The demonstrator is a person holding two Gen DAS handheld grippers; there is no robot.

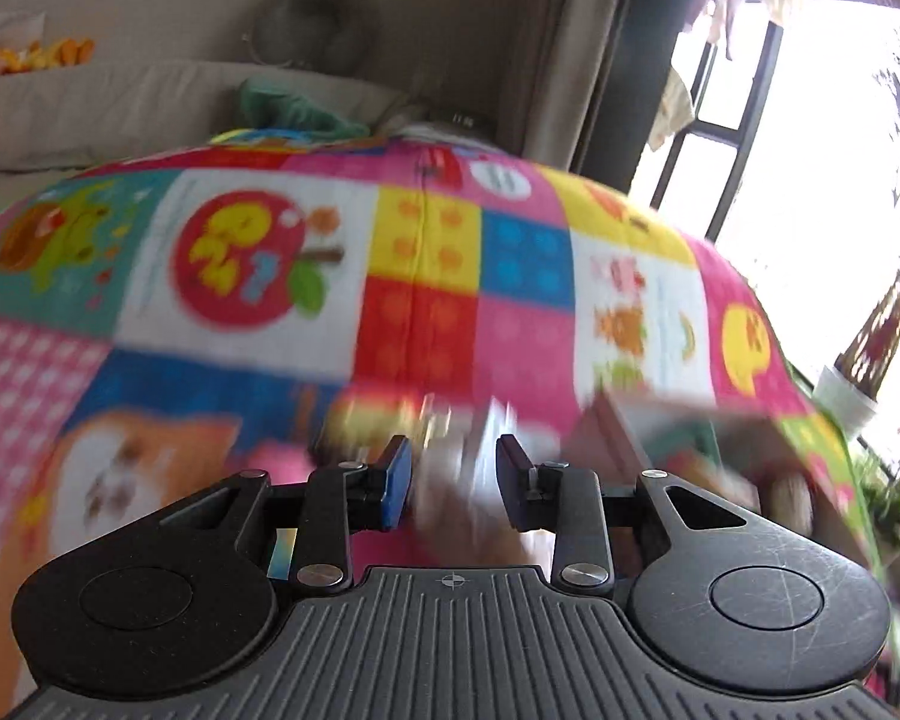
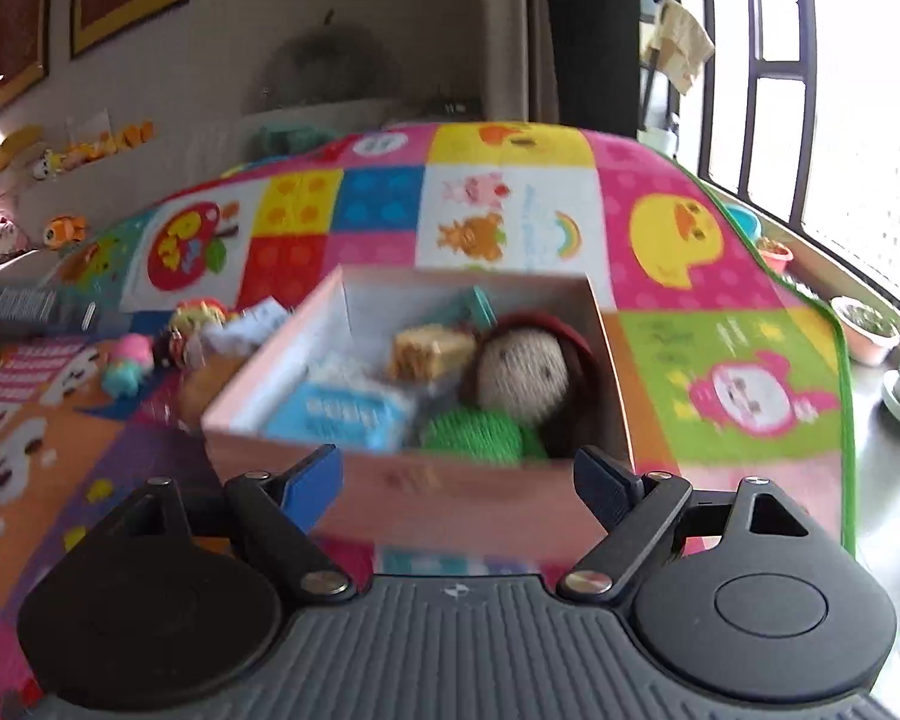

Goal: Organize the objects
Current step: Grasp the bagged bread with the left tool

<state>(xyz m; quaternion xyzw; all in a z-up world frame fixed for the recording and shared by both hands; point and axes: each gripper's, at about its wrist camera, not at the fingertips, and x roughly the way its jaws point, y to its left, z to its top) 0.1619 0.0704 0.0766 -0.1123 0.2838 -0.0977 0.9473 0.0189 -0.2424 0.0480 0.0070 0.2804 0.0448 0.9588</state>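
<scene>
The right tool (image 2: 456,486) is spread wide, facing the near wall of the pink box (image 2: 450,480) on the play mat (image 2: 720,372). The left tool (image 1: 453,483) is narrow around a blurred small item; contact unclear. The box looks light cardboard, so grip its stiff rim; the knitted doll (image 2: 522,384) inside is soft.

Box (image 2: 426,480) on mat (image 2: 720,360), doll (image 2: 528,372) inside, toys (image 2: 168,342) left of box
</scene>
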